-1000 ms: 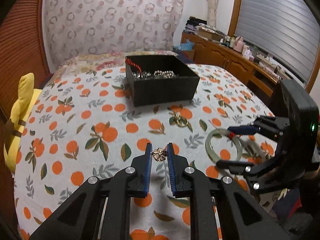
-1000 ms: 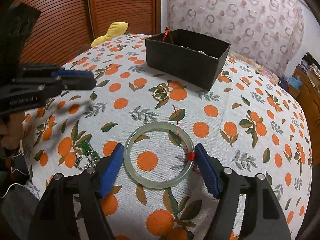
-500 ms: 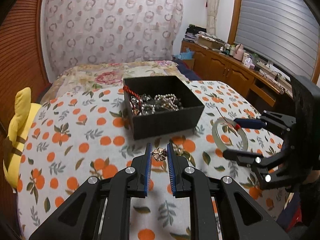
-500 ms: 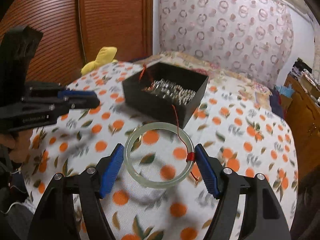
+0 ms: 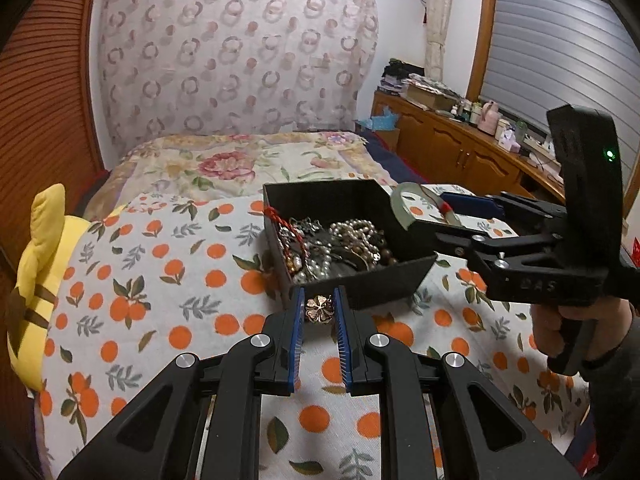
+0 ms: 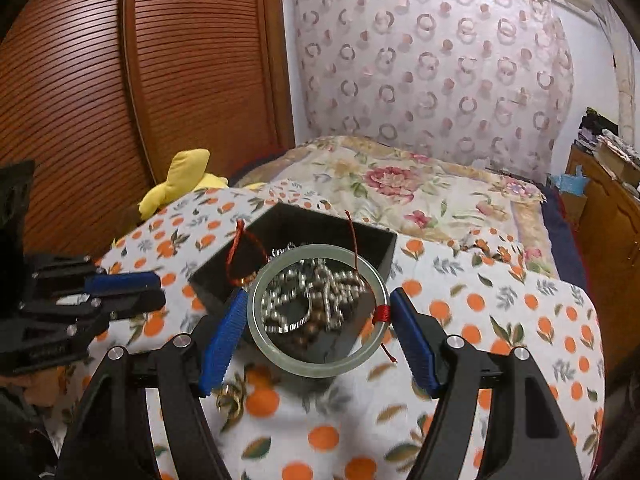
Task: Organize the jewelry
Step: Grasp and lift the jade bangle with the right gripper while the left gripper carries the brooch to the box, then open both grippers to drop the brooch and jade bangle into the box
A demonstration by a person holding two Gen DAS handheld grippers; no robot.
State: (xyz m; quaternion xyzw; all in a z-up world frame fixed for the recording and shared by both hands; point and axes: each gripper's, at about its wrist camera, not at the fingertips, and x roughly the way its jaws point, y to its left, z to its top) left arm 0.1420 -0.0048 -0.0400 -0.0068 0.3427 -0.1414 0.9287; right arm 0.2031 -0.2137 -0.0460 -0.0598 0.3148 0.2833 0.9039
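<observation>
My left gripper (image 5: 319,290) is shut on a small gold flower-shaped piece (image 5: 319,309), held above the cloth just before the front wall of the black jewelry box (image 5: 400,276). Pearls, chains and a red cord fill the box. My right gripper (image 6: 318,294) is shut across a pale green bangle (image 6: 316,369) tied with red thread, hanging over the box's (image 6: 384,240) near corner. The left wrist view shows the right gripper (image 5: 424,216) and the bangle (image 5: 396,208) at the box's right rim. The left gripper (image 6: 162,290) appears at the left edge of the right wrist view.
A pair of gold rings (image 6: 230,400) lies on the orange-print cloth (image 5: 160,280) below the bangle. A yellow plush toy (image 5: 36,280) sits at the cloth's left edge. A floral bedcover (image 5: 224,164) lies behind, and a wooden cabinet (image 5: 460,152) stands at the right. A hand (image 5: 560,332) grips the right handle.
Both grippers have risen off the cloth and moved toward the box. The bangle, first flat on the cloth, now hangs over the box; the flower piece has come up to its front wall.
</observation>
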